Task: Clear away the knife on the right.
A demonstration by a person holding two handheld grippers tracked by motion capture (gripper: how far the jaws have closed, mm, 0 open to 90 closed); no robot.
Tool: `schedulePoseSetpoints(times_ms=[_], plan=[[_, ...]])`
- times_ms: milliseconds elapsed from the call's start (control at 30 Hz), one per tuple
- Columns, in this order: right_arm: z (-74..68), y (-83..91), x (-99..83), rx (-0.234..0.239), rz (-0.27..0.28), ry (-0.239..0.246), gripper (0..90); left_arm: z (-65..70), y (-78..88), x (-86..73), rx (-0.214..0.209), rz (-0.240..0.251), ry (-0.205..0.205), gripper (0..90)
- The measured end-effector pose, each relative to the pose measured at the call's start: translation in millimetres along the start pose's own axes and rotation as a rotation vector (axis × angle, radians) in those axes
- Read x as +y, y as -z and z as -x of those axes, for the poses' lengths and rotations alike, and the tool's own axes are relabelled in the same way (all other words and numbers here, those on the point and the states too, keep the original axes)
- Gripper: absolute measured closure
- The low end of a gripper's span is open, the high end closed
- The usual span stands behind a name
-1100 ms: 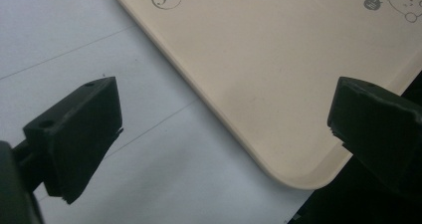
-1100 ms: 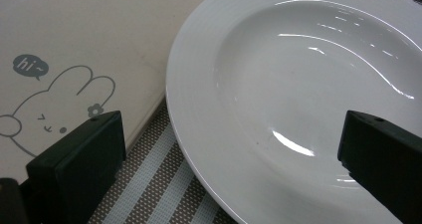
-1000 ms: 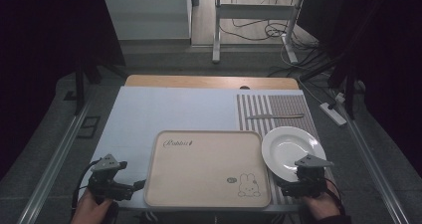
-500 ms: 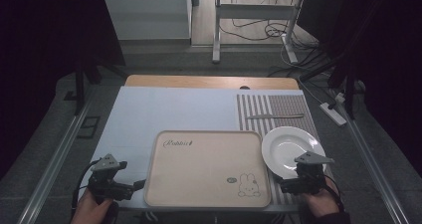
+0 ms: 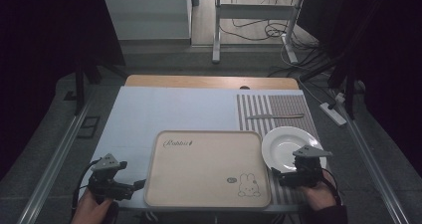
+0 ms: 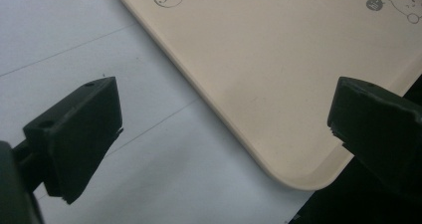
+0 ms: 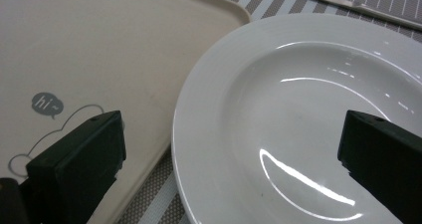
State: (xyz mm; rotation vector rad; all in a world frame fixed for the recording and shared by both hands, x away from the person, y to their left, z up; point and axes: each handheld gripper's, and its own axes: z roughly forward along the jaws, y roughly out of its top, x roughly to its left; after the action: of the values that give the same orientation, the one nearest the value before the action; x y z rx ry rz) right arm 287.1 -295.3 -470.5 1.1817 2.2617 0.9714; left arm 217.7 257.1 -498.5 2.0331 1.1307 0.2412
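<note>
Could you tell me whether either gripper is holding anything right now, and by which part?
Nothing is held. The left gripper and the right gripper both have jaws wide open, near the tray and plate.

The high view is dim and grainy; light falls from above on the surface (image 5: 164, 109), while the surroundings sink into black from nine to three o'clock. In the right gripper view, curved glare streaks the white plate (image 7: 298, 134). Both gripper views are brighter, with the black jaws slightly soft.
</note>
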Motion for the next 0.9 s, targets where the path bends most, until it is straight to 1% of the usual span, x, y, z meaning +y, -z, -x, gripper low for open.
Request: schedulePoseSetpoints(times_ms=[67, 300, 433, 500, 633, 800, 833, 900], plan=[[0.8, -2.4, 1.9, -0.001, 0.006, 0.0, 0.0, 0.0, 0.0, 0.0, 0.0, 0.0, 0.0, 1.8], [3.6, -11.9, 5.7, 0.001, -0.002, 0.007, 0.0, 0.0, -0.1, 0.0, 0.0, 0.0, 0.0, 1.8], [4.2, -15.2, 9.5, 0.003, 0.018, 0.012, 0.0, 0.0, -0.1, 0.1, 0.0, 0.0, 0.0, 1.8], [4.6, -17.4, 11.7, -0.001, 0.018, 0.02, 0.0, 0.0, 0.0, 0.0, 0.0, 0.0, -0.001, 1.8], [8.3, -24.8, 15.0, -0.001, 0.01, 0.011, 0.0, -0.1, 0.0, 0.0, -0.001, 0.0, 0.0, 1.8], [11.8, -30.0, 16.8, 0.003, -0.004, 0.009, 0.0, -0.3, -0.1, 0.1, -0.001, -0.001, 0.0, 1.8], [13.9, -31.0, 19.0, 0.025, 0.0, -0.013, 0.0, -0.3, -0.1, 0.1, -0.001, -0.001, 0.001, 1.8], [14.8, -31.3, 20.1, 0.033, 0.0, -0.017, 0.0, -0.3, -0.1, 0.1, -0.001, -0.001, 0.0, 1.8]])
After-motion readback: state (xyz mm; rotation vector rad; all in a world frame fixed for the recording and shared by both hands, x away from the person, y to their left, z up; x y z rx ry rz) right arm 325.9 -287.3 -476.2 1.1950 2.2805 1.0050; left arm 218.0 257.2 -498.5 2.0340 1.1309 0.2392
